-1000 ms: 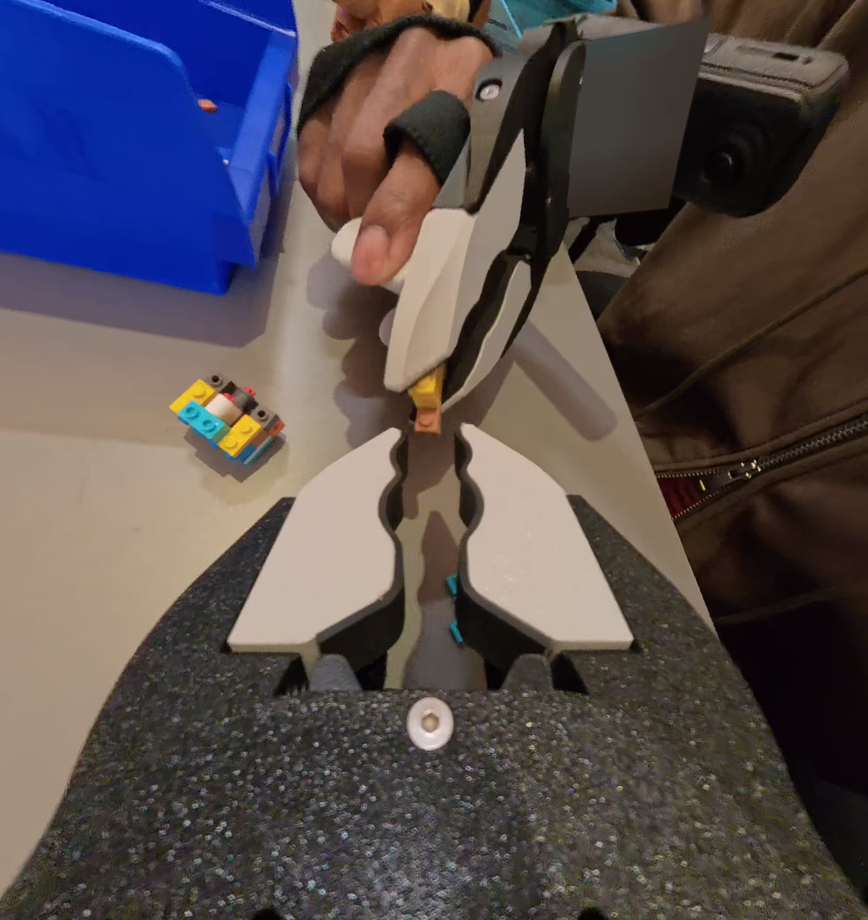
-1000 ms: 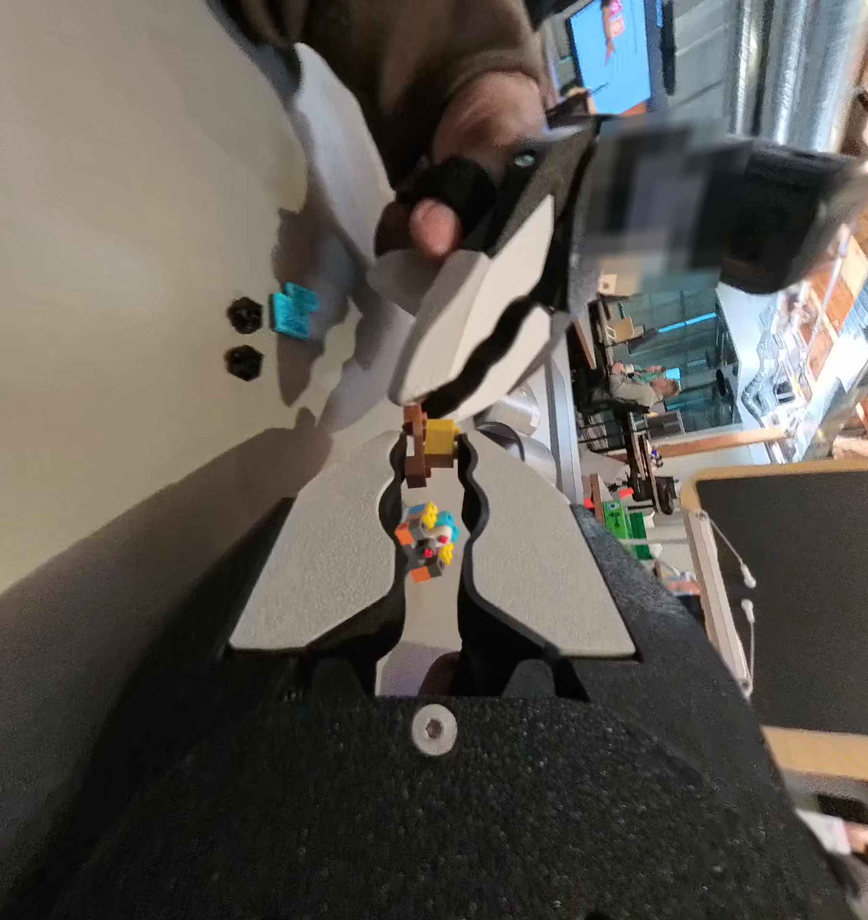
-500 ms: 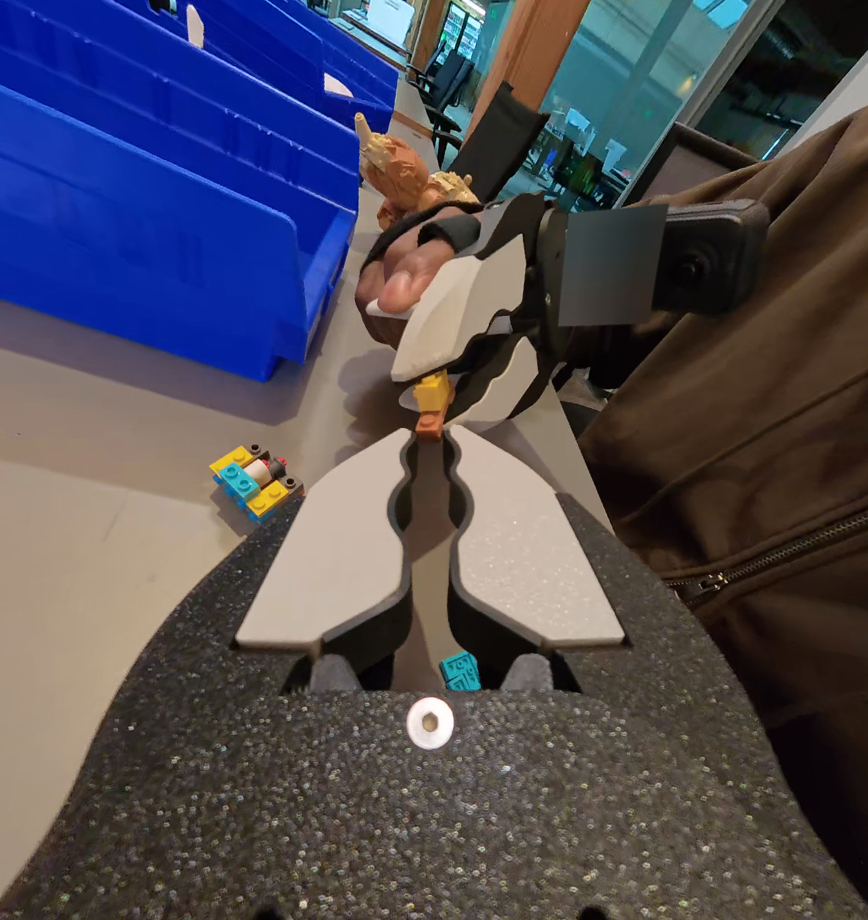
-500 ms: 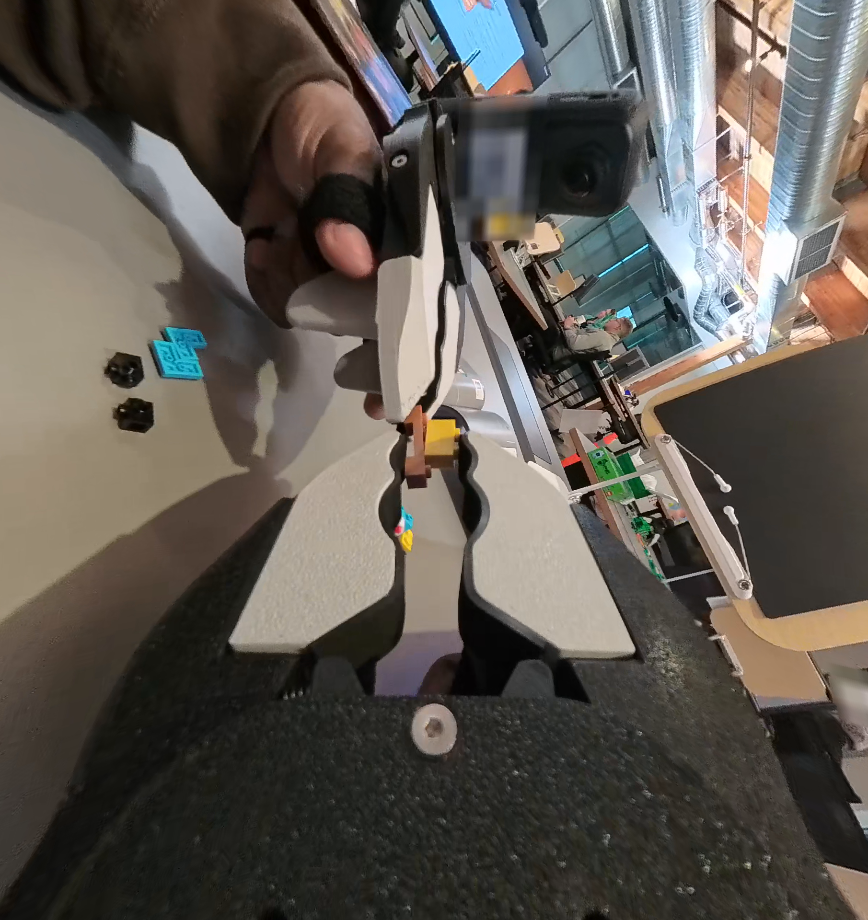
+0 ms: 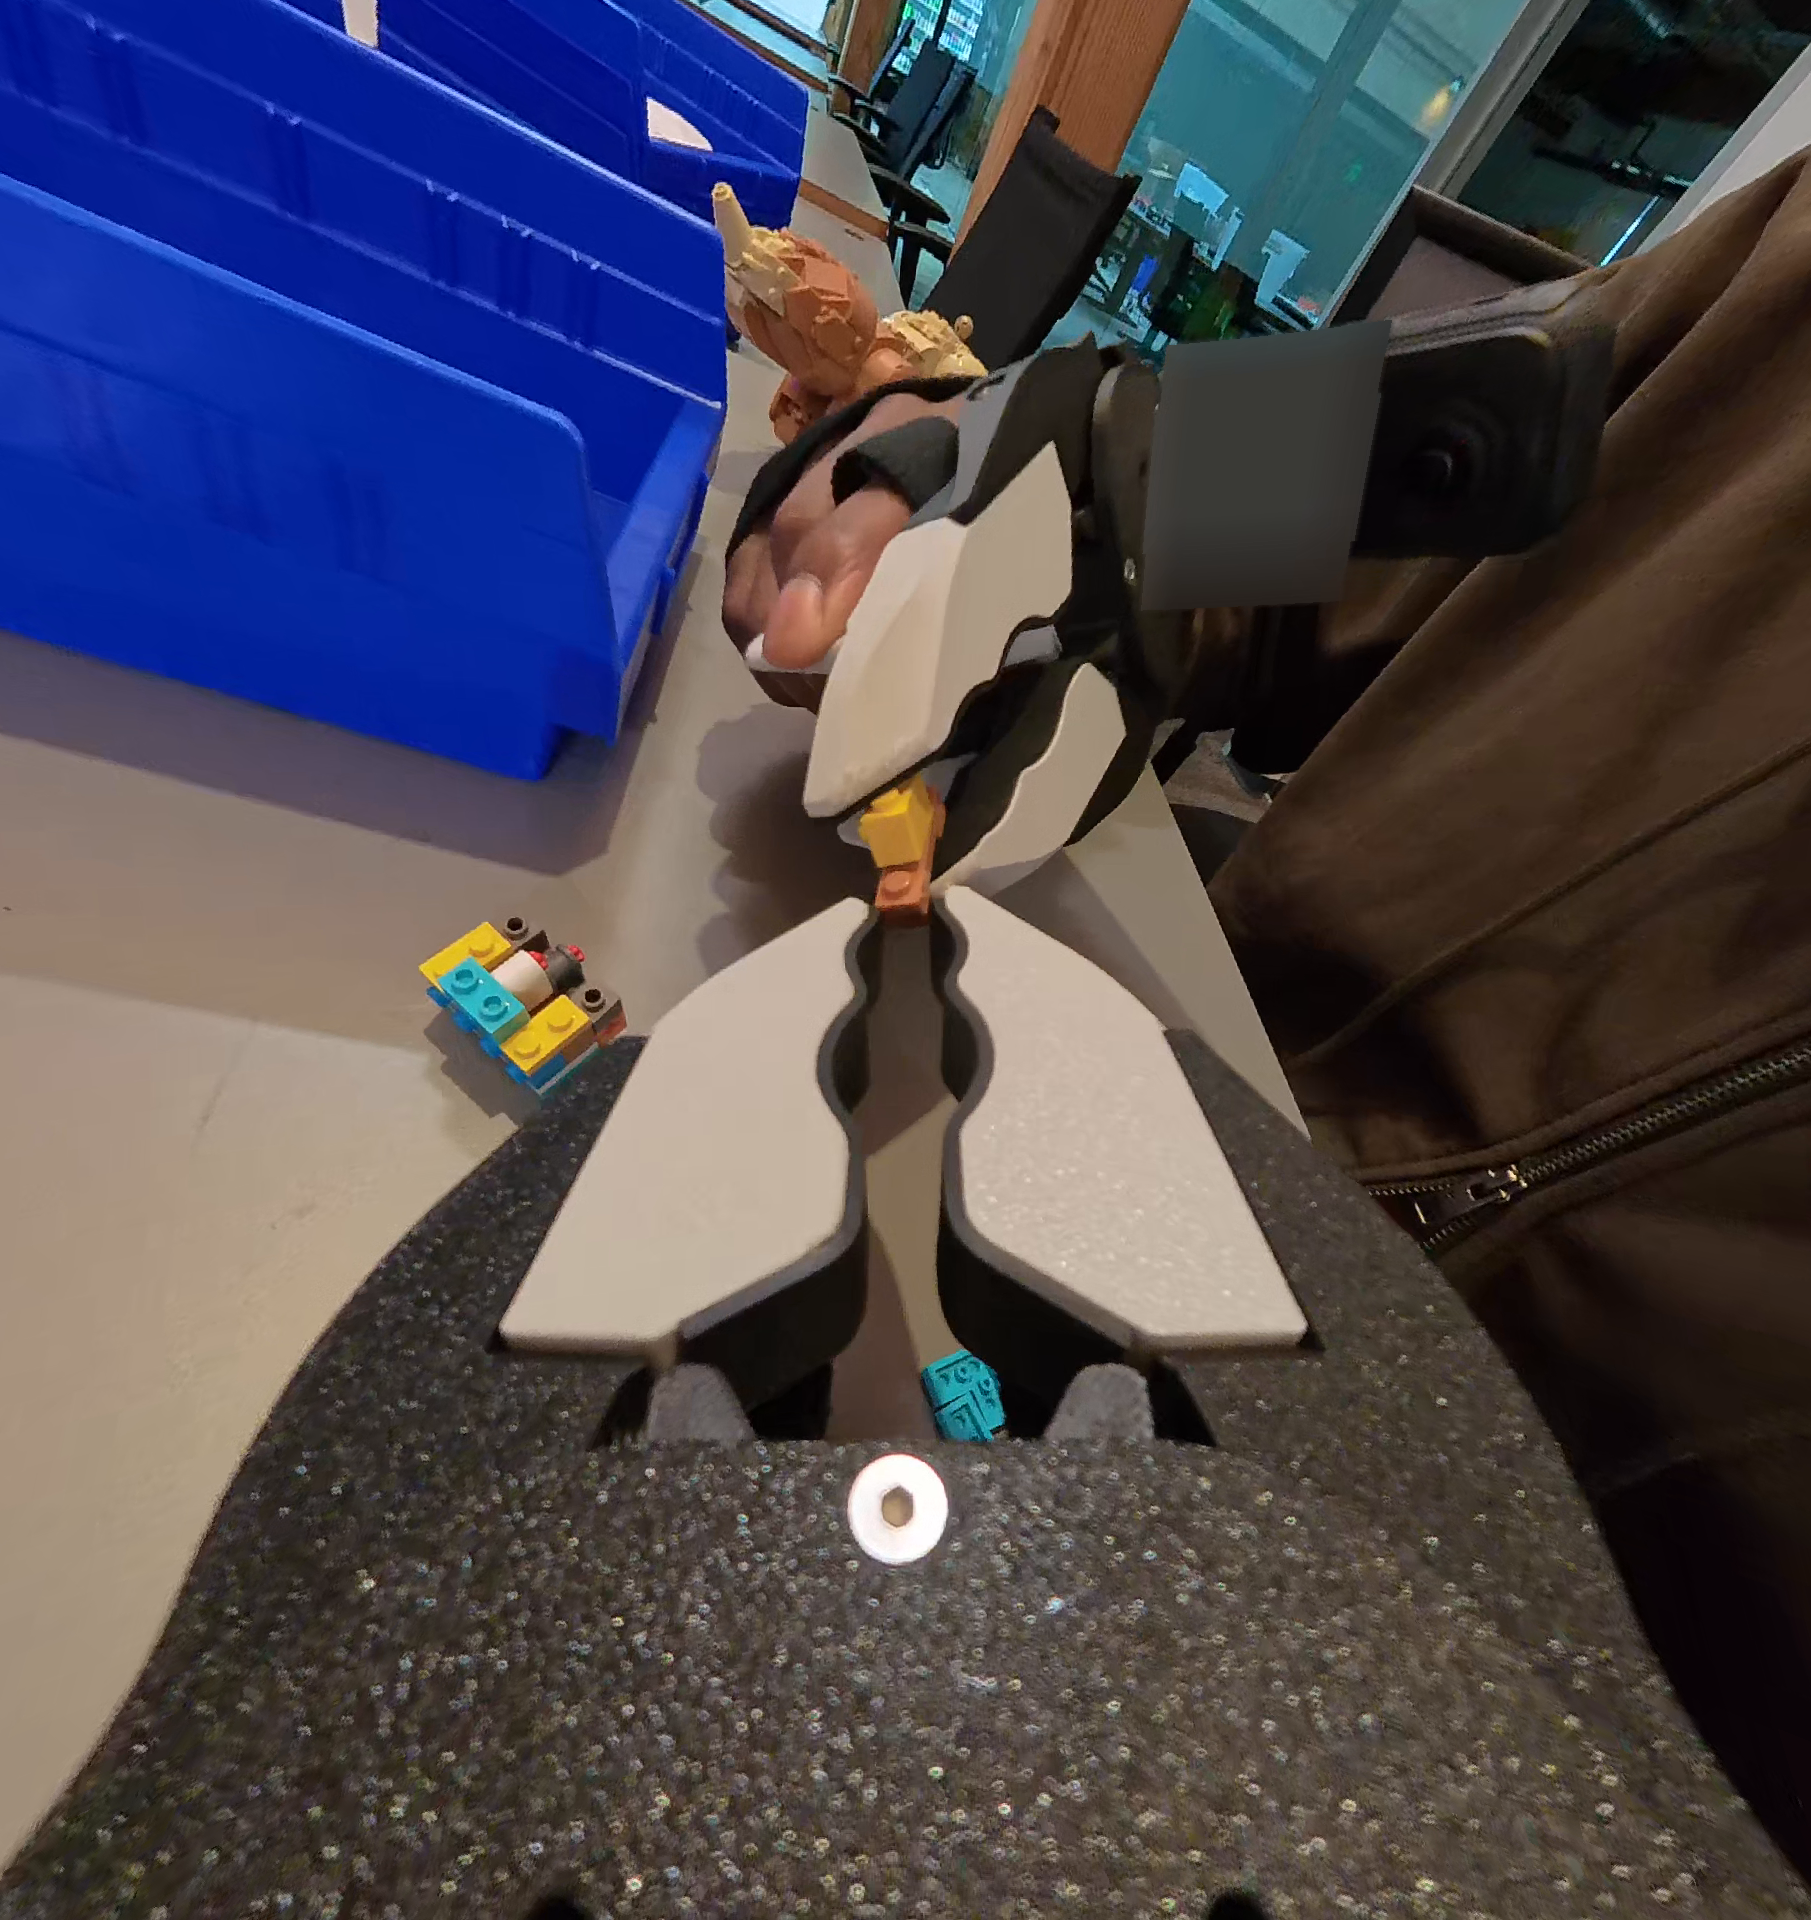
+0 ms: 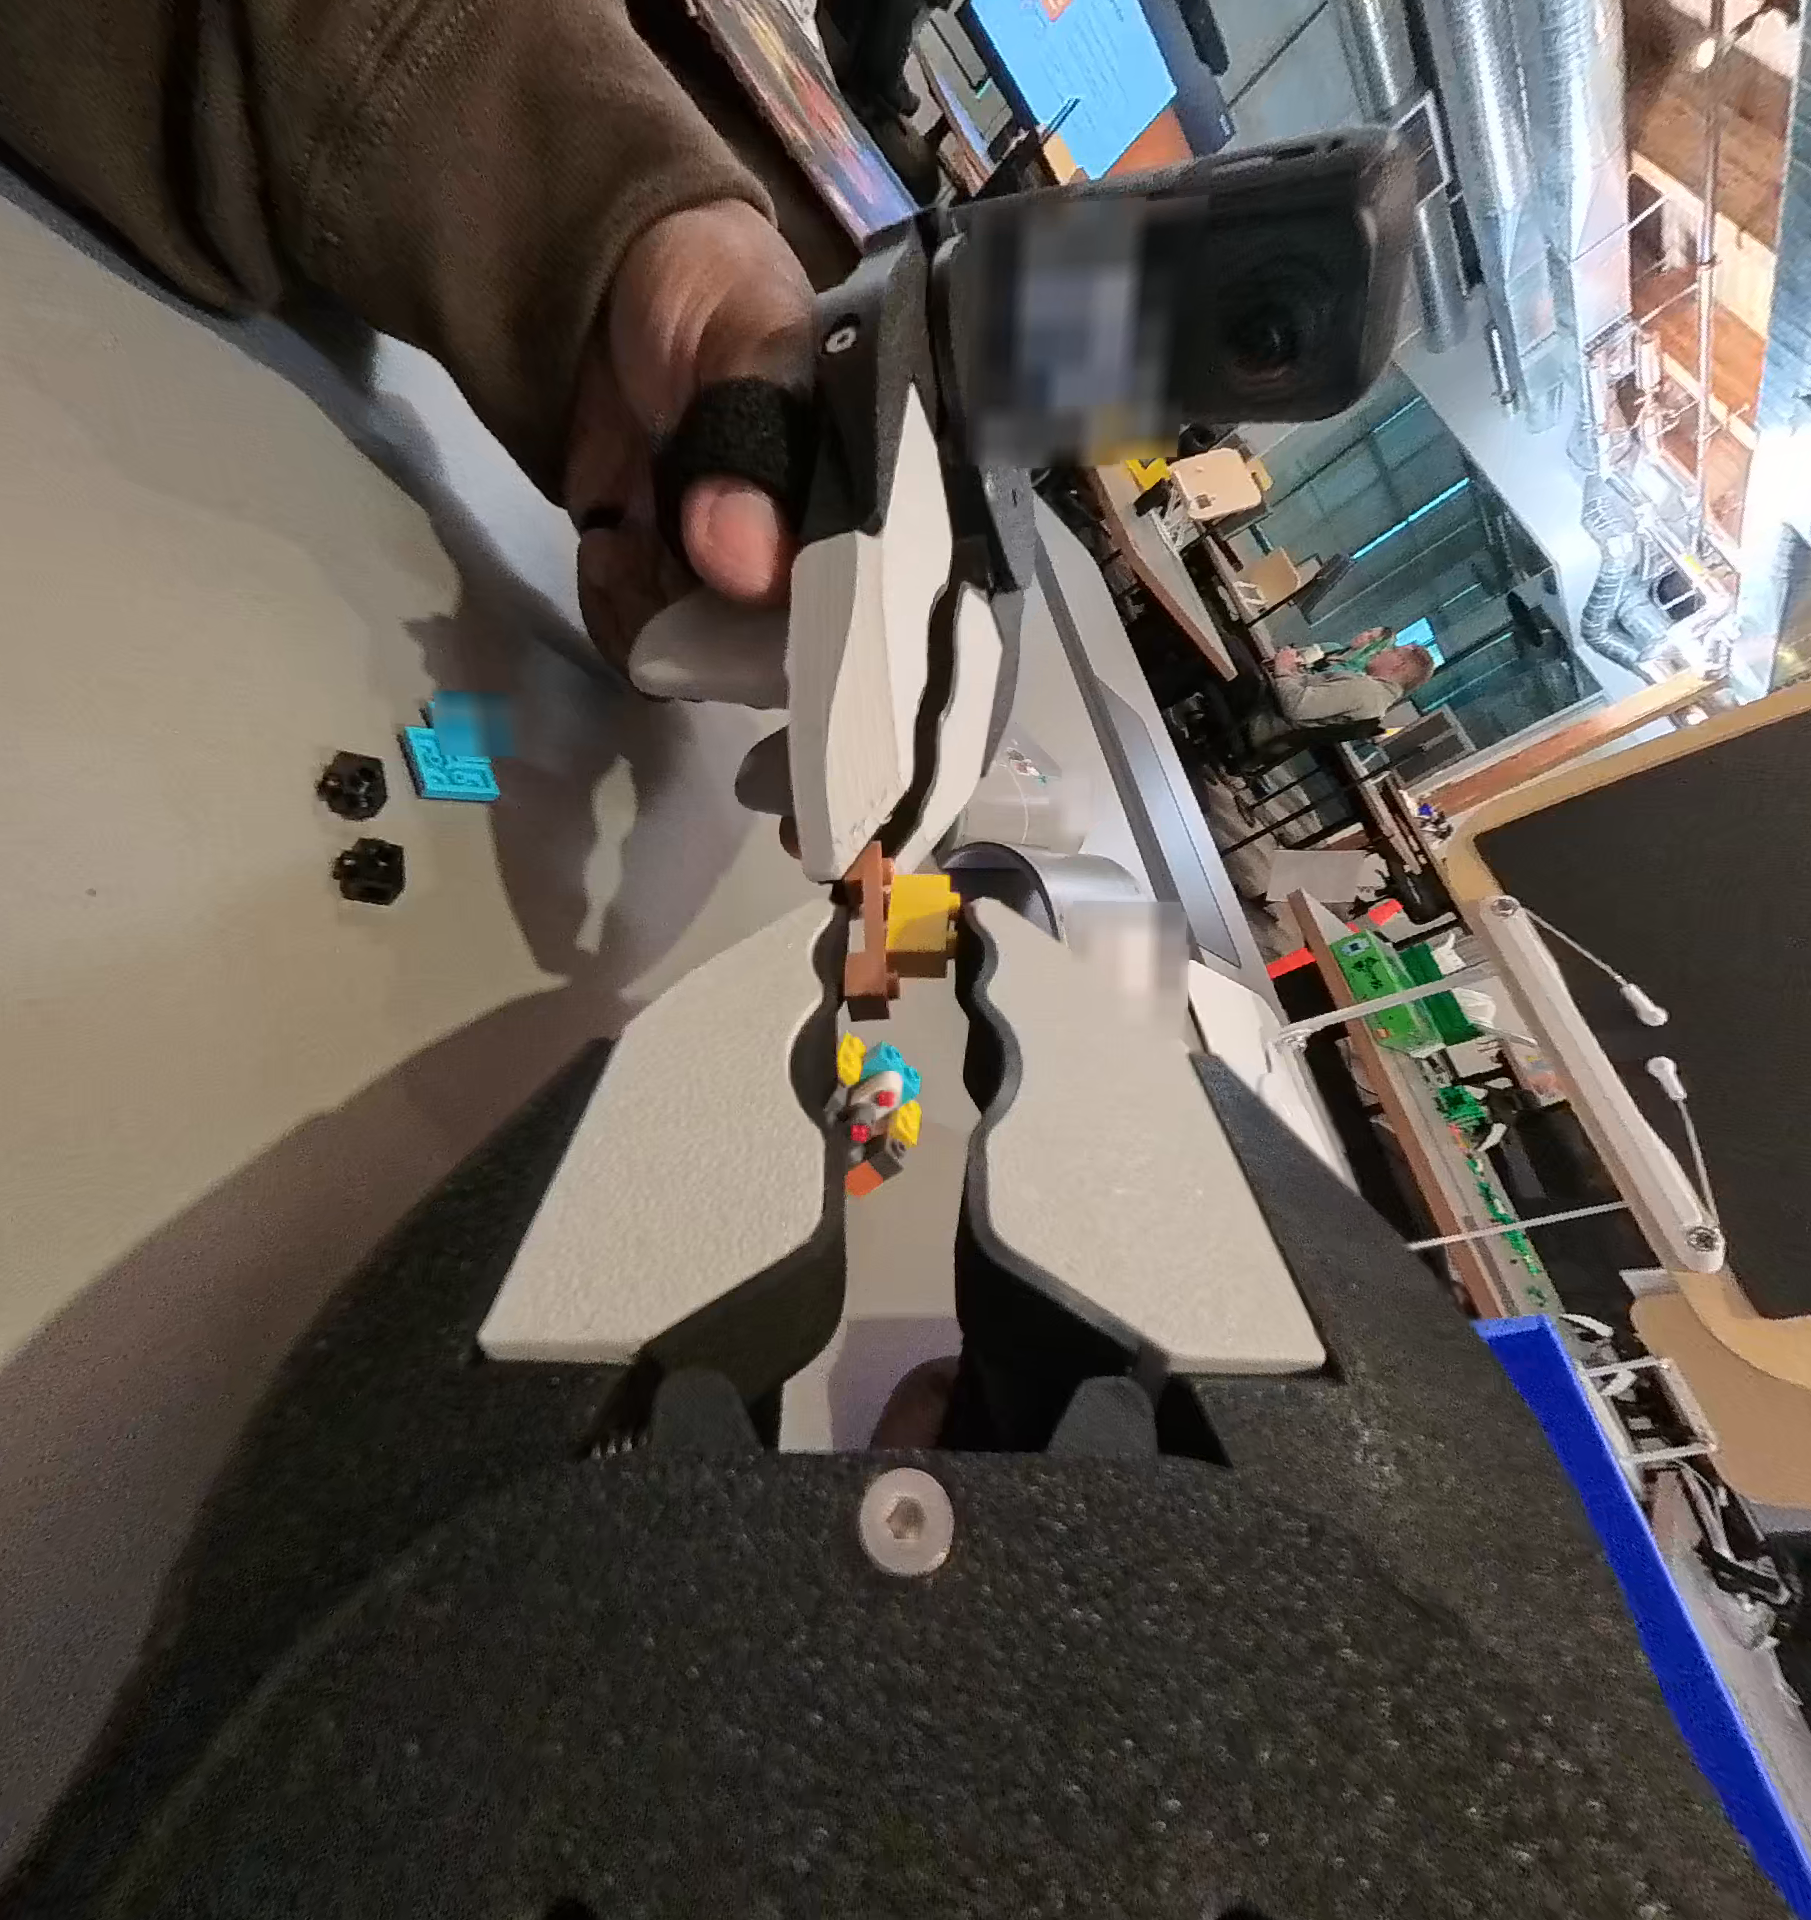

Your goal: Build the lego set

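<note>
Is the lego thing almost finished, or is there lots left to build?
Part is done: a small yellow, teal and orange model sits built on the table. In hand now: both the left gripper and the right gripper pinch a yellow brick on a brown piece, held in the air. Left: a teal tile and two black round pieces lie loose, so there is more to build.
</note>
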`<act>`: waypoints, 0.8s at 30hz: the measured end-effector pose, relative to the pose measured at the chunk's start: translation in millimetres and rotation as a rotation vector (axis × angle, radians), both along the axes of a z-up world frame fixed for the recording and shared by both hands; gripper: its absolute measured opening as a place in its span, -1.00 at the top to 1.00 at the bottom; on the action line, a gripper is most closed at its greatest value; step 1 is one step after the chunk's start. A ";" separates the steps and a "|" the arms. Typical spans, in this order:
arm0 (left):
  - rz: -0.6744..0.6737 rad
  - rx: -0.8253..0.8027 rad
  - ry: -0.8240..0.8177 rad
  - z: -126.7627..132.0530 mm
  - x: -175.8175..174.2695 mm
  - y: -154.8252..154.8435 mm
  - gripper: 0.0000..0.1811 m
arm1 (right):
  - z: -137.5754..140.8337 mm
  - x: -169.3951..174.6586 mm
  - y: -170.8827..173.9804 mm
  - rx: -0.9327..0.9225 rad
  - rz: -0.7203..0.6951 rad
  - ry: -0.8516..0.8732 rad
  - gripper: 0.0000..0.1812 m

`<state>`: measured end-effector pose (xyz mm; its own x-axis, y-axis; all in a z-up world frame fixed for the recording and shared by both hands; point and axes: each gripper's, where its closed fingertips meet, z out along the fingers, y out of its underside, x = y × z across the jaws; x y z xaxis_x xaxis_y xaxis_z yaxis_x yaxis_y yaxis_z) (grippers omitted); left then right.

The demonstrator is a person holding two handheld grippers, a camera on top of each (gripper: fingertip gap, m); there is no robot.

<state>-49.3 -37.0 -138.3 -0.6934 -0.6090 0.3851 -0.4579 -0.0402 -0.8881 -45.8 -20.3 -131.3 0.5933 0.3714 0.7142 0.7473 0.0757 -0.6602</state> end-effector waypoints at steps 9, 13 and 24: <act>-0.012 0.006 0.011 -2.7 -0.7 -2.0 0.91 | -4.2 -0.8 -1.6 -0.053 0.021 0.022 0.79; -0.018 0.002 0.015 -2.5 -1.2 -3.2 0.91 | -4.7 -1.3 -2.8 -0.077 0.030 0.035 0.79; -0.047 0.029 0.028 -7.3 -4.1 -8.1 0.91 | -13.4 -4.8 -7.7 -0.154 0.071 0.031 0.79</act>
